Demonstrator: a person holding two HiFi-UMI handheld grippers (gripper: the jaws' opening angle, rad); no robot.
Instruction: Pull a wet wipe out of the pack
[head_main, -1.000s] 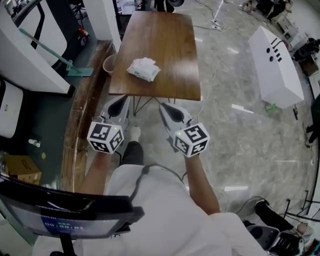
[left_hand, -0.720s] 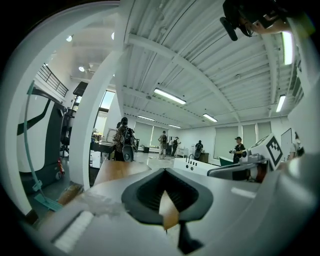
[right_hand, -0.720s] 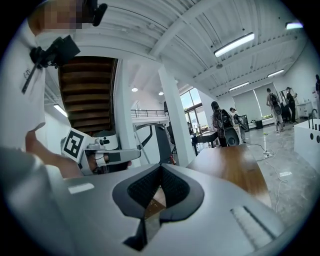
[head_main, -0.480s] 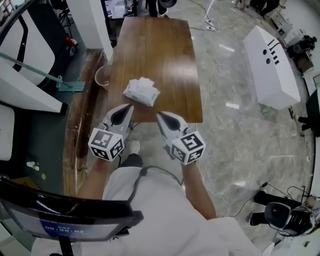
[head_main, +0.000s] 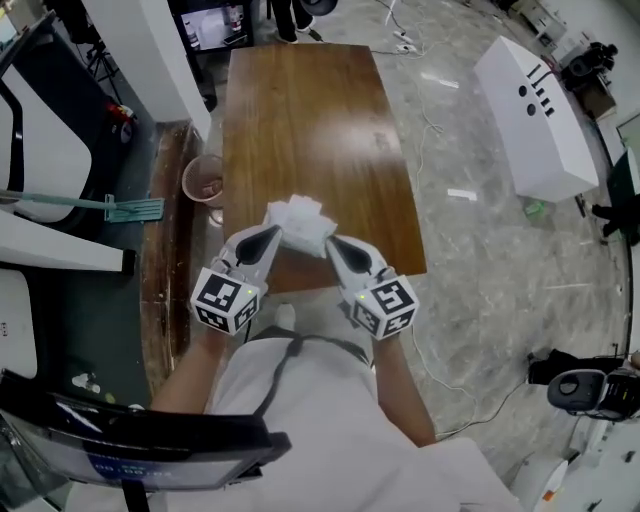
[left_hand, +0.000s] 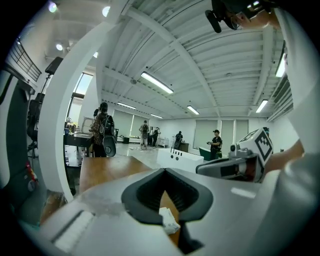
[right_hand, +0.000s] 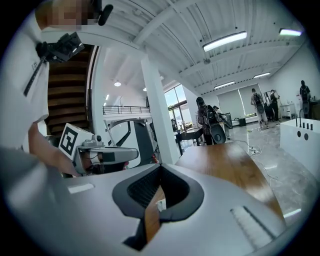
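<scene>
Your left hand-held gripper (head_main: 266, 238) and right hand-held gripper (head_main: 334, 247), each with jaws together and empty, flank the white crinkled wet-wipe pack (head_main: 300, 220) at the near edge of the brown wooden tabletop (head_main: 300, 110).

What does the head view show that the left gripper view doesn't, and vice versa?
Head view only: the left hand-held gripper and right hand-held gripper on either side of the wet wipe pack at the near end of the wooden table, and a pink bin on the floor beside it. Left gripper view only: its jaws meet at the tips with nothing between them; people stand far across the room. Both: the table, the pack, the right hand-held gripper, a white box on the floor.
</scene>
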